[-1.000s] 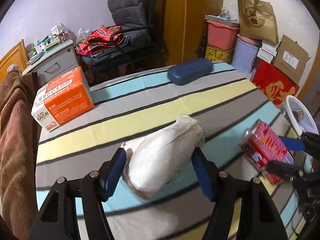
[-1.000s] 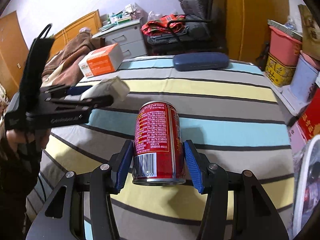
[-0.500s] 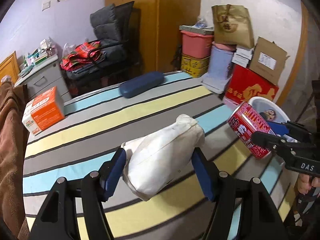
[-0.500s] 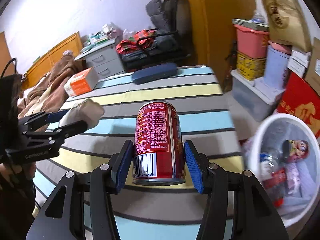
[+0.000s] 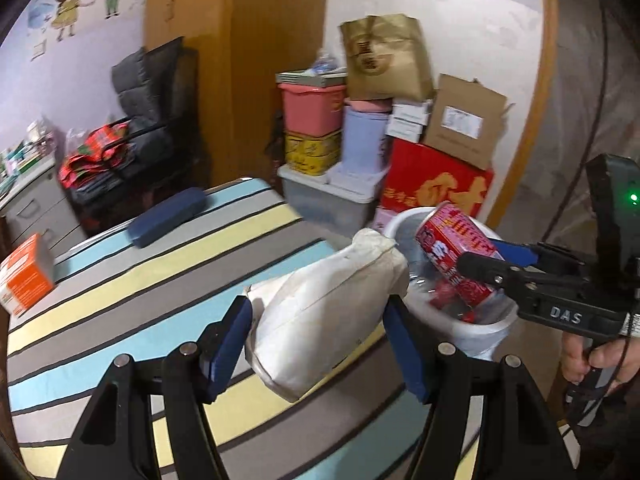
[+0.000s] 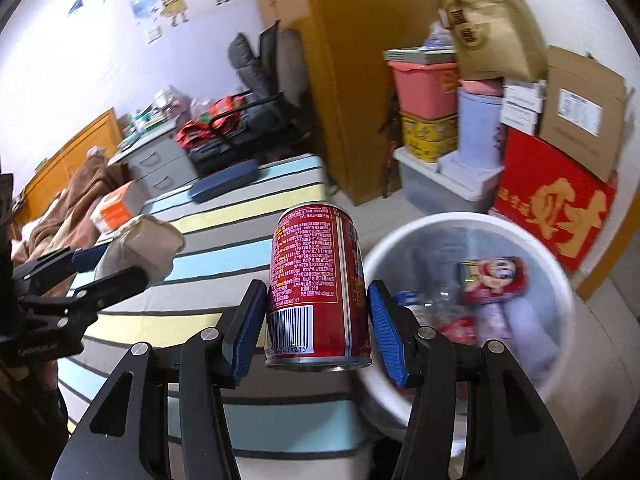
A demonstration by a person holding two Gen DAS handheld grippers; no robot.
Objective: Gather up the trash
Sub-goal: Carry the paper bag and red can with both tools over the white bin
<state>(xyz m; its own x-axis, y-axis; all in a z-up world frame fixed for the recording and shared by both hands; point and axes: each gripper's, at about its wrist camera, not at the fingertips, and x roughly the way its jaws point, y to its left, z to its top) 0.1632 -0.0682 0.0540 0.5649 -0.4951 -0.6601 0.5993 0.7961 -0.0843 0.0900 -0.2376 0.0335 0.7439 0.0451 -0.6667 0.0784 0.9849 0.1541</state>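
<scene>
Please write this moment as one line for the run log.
left gripper: shut on white bag | right gripper: shut on red can | white bin: beside bed, holds trash | stage: carrying to bin

In the left wrist view the bag covers the near rim of the bin, and the can hides part of its inside. The things in the bin are blurred in the right wrist view; only a cartoon packet is readable. The orange box is cut by the left edge.
</scene>
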